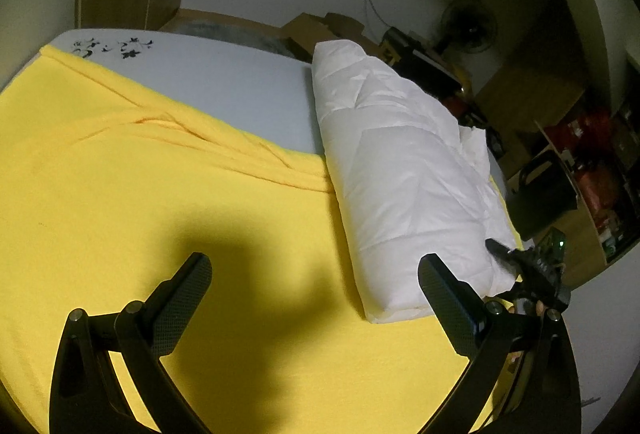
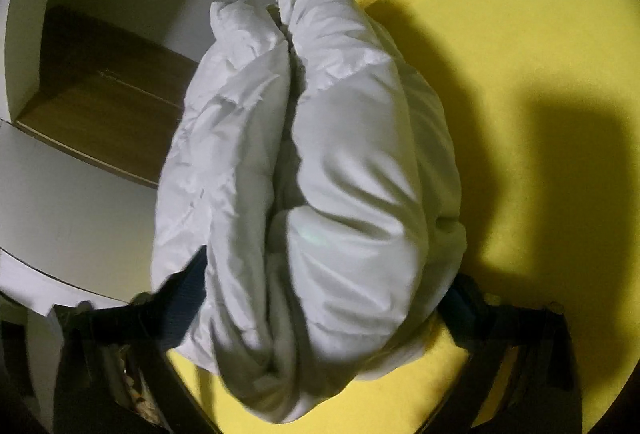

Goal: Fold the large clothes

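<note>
Left tongs (image 1: 316, 278): wide open, nothing btwn the fingers, hovering over the yellow sheet (image 1: 160, 202) w/ a dark shadow cast below. Right tongs (image 2: 324, 286): fingers spread wide on either side of the near end of the white padded garment (image 2: 320, 154), pressed against the bundle; left finger (image 2: 188, 282) shows against the fabric, right one mostly hidden behind it. Garment is folded into a long puffy roll w/ a seam down the middle, lying along the right edge of the bed (image 1: 224, 82), on the yellow sheet near end, reaching onto the pale mattress further up. Beyond the bed: cardboard boxes (image 1: 316, 30), a fan (image 1: 470, 24), white wall.
</note>
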